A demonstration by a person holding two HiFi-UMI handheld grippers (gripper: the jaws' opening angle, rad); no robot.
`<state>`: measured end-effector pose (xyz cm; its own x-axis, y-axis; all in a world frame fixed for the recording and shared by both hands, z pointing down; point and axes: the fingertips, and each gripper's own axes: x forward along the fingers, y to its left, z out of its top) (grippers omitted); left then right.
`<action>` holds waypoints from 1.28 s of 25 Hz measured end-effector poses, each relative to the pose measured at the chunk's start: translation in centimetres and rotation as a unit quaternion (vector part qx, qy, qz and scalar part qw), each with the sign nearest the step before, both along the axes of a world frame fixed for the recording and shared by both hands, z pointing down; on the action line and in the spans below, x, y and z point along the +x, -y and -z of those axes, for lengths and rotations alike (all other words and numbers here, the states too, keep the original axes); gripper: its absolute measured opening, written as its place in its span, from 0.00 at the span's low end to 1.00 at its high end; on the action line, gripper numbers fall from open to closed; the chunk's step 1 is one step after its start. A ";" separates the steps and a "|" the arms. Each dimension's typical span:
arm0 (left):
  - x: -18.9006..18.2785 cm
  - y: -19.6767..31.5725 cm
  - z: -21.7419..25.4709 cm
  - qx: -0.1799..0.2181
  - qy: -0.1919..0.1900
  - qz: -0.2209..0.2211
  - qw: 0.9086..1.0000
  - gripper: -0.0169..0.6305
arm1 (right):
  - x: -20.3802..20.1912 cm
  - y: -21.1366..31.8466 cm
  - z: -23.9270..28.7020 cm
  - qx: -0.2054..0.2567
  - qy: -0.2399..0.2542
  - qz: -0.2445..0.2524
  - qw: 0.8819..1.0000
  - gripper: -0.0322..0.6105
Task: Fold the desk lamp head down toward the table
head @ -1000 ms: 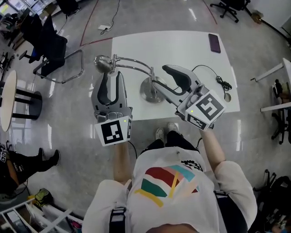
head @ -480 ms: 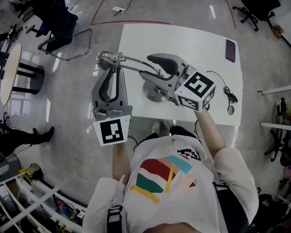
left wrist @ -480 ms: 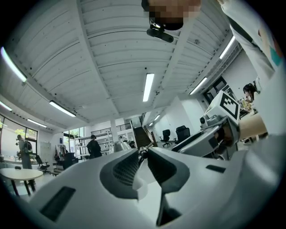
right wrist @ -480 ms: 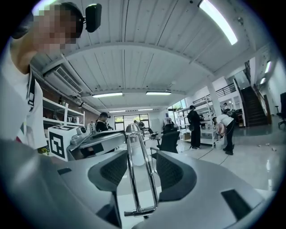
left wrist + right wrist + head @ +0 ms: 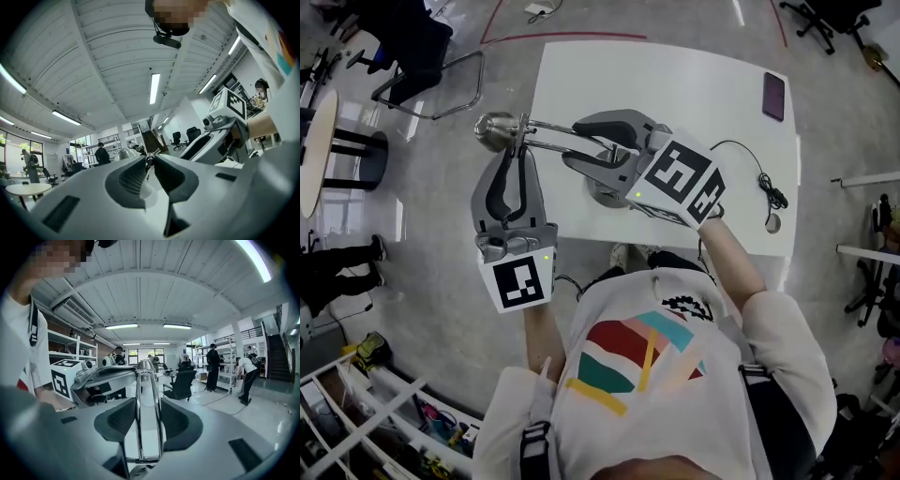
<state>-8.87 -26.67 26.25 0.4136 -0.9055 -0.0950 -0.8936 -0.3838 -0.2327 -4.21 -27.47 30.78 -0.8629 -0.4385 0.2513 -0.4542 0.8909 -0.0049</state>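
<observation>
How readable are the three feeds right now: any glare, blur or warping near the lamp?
Head view: sharp and evenly lit, with glare streaks on the glossy floor; the lamp reads clearly. Left gripper view: heavy fisheye, dark corners, near jaws soft, ceiling strips blown out. Right gripper view: same warping; the lamp's rods are crisp.

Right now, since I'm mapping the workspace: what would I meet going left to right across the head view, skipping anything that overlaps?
Round table → chair → lamp head → right gripper → phone.
</observation>
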 end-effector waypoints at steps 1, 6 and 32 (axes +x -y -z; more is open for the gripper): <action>0.1 0.0 0.0 0.001 0.002 0.003 1.000 0.19 | 0.0 0.0 0.0 -0.003 -0.005 0.003 1.000 0.32; -0.8 0.9 -2.3 -0.029 0.013 0.014 0.999 0.17 | -0.5 0.4 -0.8 -0.007 -0.033 0.001 0.999 0.32; -2.7 2.7 -19.0 -0.234 0.009 -0.022 0.972 0.17 | -4.4 2.1 -10.7 -0.182 -0.343 0.082 0.918 0.32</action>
